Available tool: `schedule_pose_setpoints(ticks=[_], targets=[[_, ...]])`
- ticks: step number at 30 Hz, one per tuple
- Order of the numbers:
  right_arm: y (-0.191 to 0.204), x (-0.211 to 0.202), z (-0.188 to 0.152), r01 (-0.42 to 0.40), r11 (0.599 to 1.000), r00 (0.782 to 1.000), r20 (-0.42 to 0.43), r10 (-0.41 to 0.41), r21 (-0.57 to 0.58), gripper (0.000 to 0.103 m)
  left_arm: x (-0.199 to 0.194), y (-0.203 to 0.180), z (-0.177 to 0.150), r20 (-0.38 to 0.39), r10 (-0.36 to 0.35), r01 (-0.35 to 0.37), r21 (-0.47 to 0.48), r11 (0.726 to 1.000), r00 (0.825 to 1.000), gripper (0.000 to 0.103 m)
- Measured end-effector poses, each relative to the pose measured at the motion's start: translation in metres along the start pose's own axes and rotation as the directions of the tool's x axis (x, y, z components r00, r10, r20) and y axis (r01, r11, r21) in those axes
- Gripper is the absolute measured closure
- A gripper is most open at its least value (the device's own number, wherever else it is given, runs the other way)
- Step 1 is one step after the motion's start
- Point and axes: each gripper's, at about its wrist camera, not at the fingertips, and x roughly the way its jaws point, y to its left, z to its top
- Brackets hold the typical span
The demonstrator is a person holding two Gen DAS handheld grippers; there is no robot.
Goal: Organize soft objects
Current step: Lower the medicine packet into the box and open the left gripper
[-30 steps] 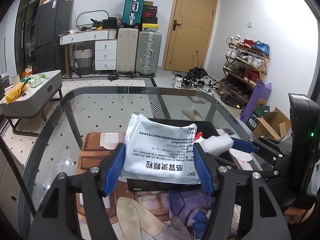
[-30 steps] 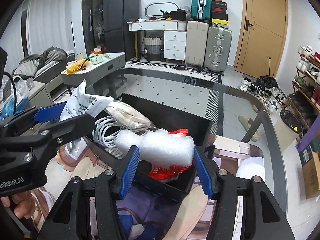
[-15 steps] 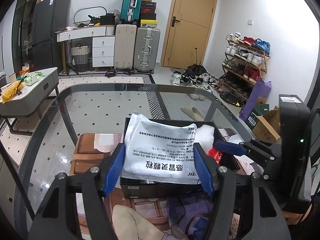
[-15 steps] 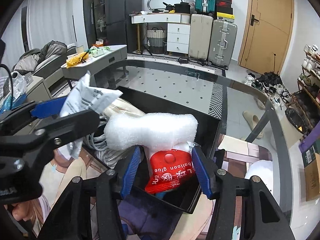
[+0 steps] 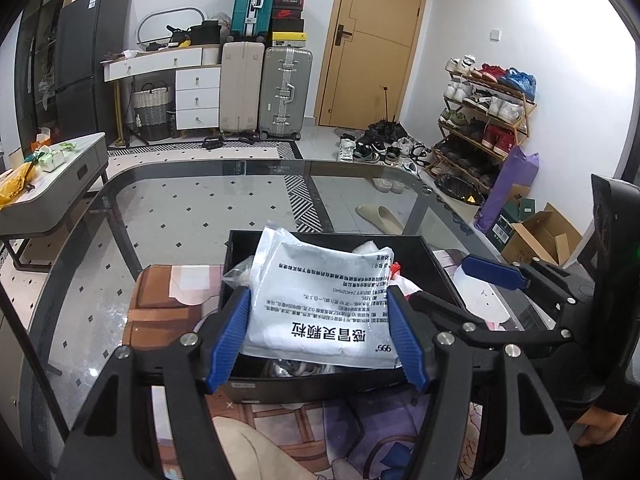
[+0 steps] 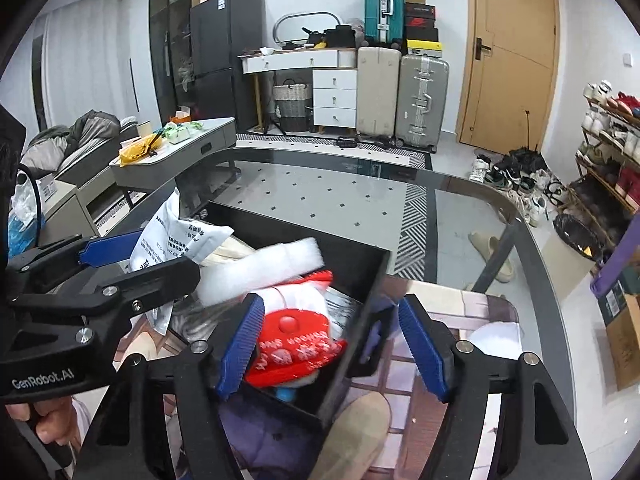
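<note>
A black box (image 5: 434, 264) (image 6: 370, 276) stands on the glass table over a printed mat. My left gripper (image 5: 320, 332) is shut on a white medicine pouch (image 5: 324, 304) with black print and holds it over the box; the pouch also shows in the right wrist view (image 6: 176, 240). My right gripper (image 6: 332, 340) is open at the box's near right corner. A white foam piece (image 6: 260, 272) lies loose in the box on a red and white glue packet (image 6: 300, 340). A white cable (image 5: 288, 368) lies under the pouch.
The glass table (image 5: 180, 208) stretches ahead with its rim curving round. The printed mat (image 5: 160, 304) lies under the box. A white round object (image 6: 496, 332) sits on the mat to the right. A grey side table (image 5: 52, 184) stands left.
My right gripper opened and let go of the foam piece, which now lies in the box, then drew back to the right. My left gripper still holds the pouch and has pulled back slightly.
</note>
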Motion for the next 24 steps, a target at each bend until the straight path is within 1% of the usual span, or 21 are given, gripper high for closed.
schedule_pose_setpoints(ticks=[4, 7, 9, 12, 16, 18, 21, 24], targets=[[-0.009, -0.004, -0.006, 0.006, 1.0, 1.0, 0.0, -0.006, 0.019, 0.029, 0.006, -0.005, 0.0, -0.003, 0.0, 0.0, 0.012, 1.0, 1.0, 0.037], [-0.013, -0.006, -0.012, 0.011, 1.0, 1.0, -0.006, -0.011, 0.022, 0.028, 0.012, -0.008, 0.0, -0.008, 0.017, -0.016, 0.028, 0.999, 1.0, 0.036], [-0.017, -0.008, -0.016, 0.011, 1.0, 1.0, -0.005, -0.01, 0.027, 0.022, 0.014, -0.007, -0.001, -0.013, 0.022, -0.021, 0.029, 0.999, 1.0, 0.036], [-0.023, -0.013, -0.02, 0.007, 0.999, 1.0, 0.01, -0.008, 0.049, 0.018, 0.021, -0.006, -0.003, -0.025, 0.039, -0.038, 0.043, 0.998, 0.999, 0.035], [-0.027, -0.019, -0.022, 0.009, 0.998, 1.0, 0.017, -0.01, 0.062, 0.017, 0.028, -0.006, -0.006, -0.041, 0.047, -0.045, 0.058, 0.997, 0.998, 0.035], [-0.026, -0.021, -0.023, 0.014, 0.998, 1.0, 0.019, -0.015, 0.058, 0.017, 0.031, -0.004, -0.006, -0.052, 0.05, -0.047, 0.047, 0.998, 0.997, 0.035], [-0.024, -0.024, -0.024, 0.014, 0.998, 1.0, 0.02, -0.016, 0.055, 0.017, 0.027, -0.005, -0.005, -0.046, 0.047, -0.045, 0.049, 0.998, 0.998, 0.035], [-0.024, -0.026, -0.025, 0.015, 0.998, 1.0, 0.024, -0.016, 0.057, 0.017, 0.023, -0.007, -0.006, -0.042, 0.043, -0.041, 0.062, 0.997, 0.998, 0.031]])
